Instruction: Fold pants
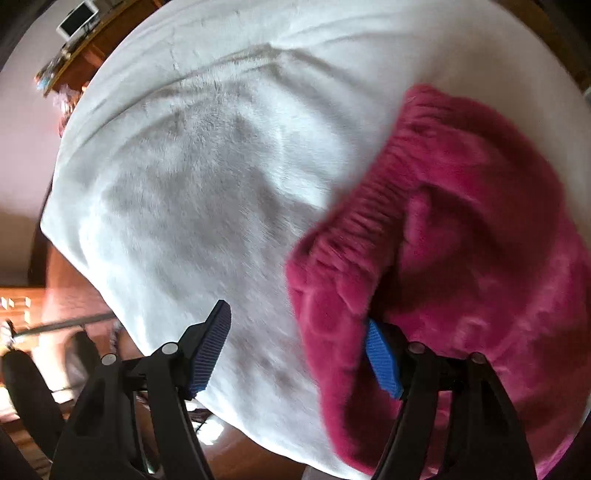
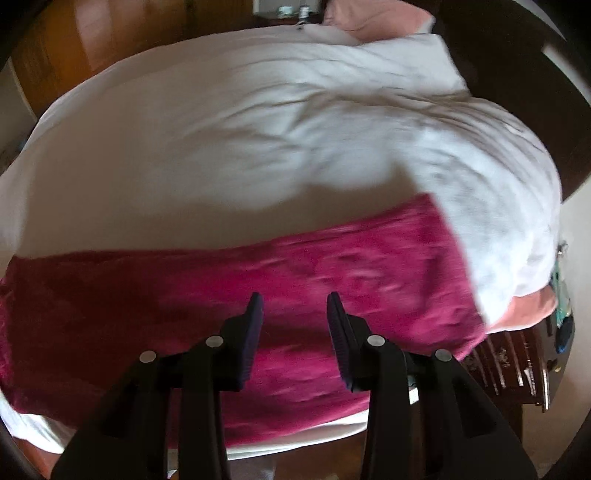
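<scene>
A: Nearest the lens in the left wrist view is the left gripper (image 1: 297,350), black arms with blue ribbed pads. How do its jaws stand?

B: Spread wide. One pad hangs over the white bed cover (image 1: 192,206); the other sits right at the fuzzy edge of the pants (image 1: 461,236). Nothing is pinched between them. Whether that pad actually touches the pile I cannot tell; the frame is blurred.

A: And the pants themselves?

B: Magenta, plush. In that view the gathered waistband (image 1: 373,206) faces the middle of the bed, and the cloth bunches up toward the cover's right side.

A: What of the right gripper (image 2: 294,306)?

B: Its jaws are partly apart, narrower than the left's, and hold nothing. The pants (image 2: 332,258) show through the gap, lying below the fingertips.

A: Where do they lie on the bed?

B: In a long band along the near edge of the bed cover (image 2: 221,147), running from the left side almost to the near right corner, close to a dark wooden piece of furniture (image 2: 509,365). A white pillow (image 2: 388,66) lies at the far edge, with a pink one (image 2: 376,18) behind it.

A: Flat?

B: Mostly smooth, with soft ripples.
</scene>
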{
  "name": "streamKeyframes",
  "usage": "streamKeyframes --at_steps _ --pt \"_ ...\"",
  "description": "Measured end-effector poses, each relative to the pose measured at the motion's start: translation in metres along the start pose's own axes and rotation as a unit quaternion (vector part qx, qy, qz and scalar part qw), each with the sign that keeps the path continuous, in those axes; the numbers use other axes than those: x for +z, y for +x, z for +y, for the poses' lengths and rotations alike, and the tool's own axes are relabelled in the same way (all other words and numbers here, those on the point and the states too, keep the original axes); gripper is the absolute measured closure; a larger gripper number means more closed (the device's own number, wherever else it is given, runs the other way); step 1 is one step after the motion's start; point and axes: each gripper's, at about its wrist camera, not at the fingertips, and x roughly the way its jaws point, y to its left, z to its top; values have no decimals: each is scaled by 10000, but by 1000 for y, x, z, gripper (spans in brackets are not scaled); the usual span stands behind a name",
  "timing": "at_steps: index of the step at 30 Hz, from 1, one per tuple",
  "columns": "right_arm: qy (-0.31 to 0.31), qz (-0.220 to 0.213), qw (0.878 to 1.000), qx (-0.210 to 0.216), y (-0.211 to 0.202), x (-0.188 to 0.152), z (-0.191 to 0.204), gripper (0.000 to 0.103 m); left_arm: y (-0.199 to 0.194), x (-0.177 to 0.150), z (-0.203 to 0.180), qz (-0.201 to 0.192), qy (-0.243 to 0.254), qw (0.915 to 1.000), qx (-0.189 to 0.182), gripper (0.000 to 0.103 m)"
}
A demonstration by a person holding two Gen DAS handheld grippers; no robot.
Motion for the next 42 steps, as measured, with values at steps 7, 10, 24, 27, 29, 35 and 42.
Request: streamKeyframes --at_steps 7,10,24,27,29,35,42 --pt "-339 246 9988 265 4 -11 96 66 32 20 13 61 694 9975 -106 23" --pt "-451 323 9977 391 4 -14 125 66 33 21 11 23 1113 9937 -135 22" --pt "182 761 9969 112 16 -50 120 66 -65 55 -22 -1254 2299 9642 -420 22" --pt "589 851 9946 -43 21 -61 87 66 -82 44 -46 -1639 2590 9512 -353 22" --pt "943 938 9910 -129 26 -70 58 66 -91 37 -65 -1718 2693 9467 -404 22" --pt "2013 1004 9741 -238 30 -94 -31 66 -104 4 -102 -1718 2847 9412 -592 22" --pt "3346 796 9390 -59 28 -113 -145 56 -109 -53 -140 -1560 3149 9345 -560 22"
